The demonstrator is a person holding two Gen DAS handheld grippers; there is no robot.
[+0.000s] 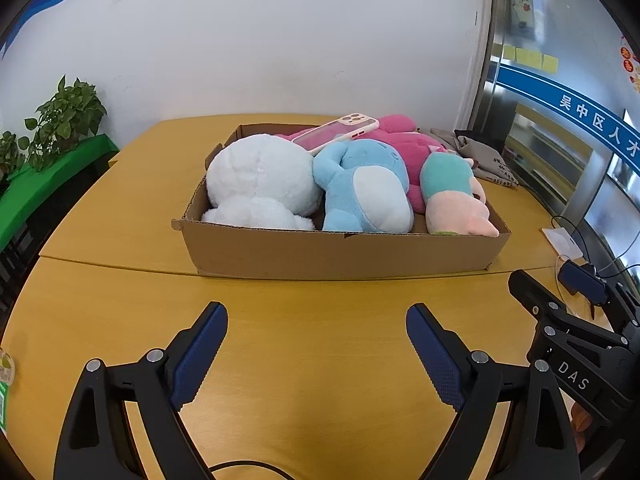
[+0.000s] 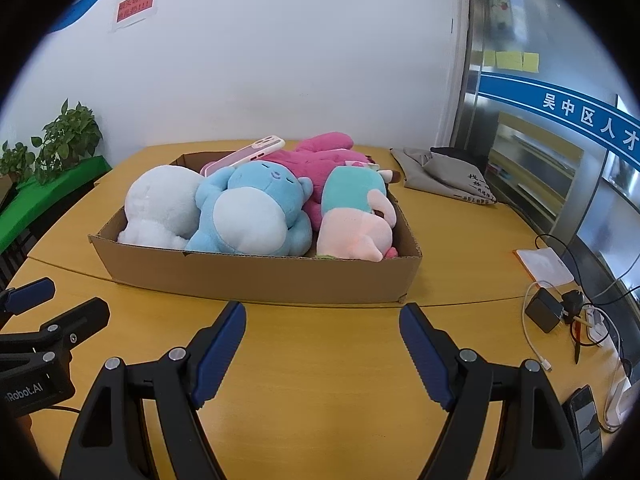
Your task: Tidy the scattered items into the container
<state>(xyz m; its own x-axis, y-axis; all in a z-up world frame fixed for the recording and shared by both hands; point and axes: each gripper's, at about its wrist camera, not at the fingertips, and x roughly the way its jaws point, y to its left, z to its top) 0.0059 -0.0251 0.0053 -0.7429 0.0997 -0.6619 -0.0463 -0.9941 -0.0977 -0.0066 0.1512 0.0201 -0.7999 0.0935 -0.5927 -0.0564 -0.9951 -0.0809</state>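
Observation:
A shallow cardboard box (image 1: 340, 250) (image 2: 256, 276) stands on the yellow table. In it lie a white plush (image 1: 260, 184) (image 2: 160, 204), a blue plush (image 1: 364, 188) (image 2: 256, 212), a pink plush (image 1: 400, 136) (image 2: 320, 152) and a teal-and-peach plush (image 1: 452, 196) (image 2: 356, 212). A pink-cased phone (image 1: 336, 130) (image 2: 244, 154) rests on top of the plushes. My left gripper (image 1: 316, 354) is open and empty, above the table in front of the box. My right gripper (image 2: 322, 354) is open and empty, also in front of the box.
A grey cloth bag (image 1: 480, 152) (image 2: 444, 176) lies behind the box at right. Chargers, cables and a card (image 2: 560, 304) lie at the table's right edge. Potted plants (image 1: 60, 120) stand on a green shelf at left. The right gripper's body (image 1: 580, 340) shows beside the left one.

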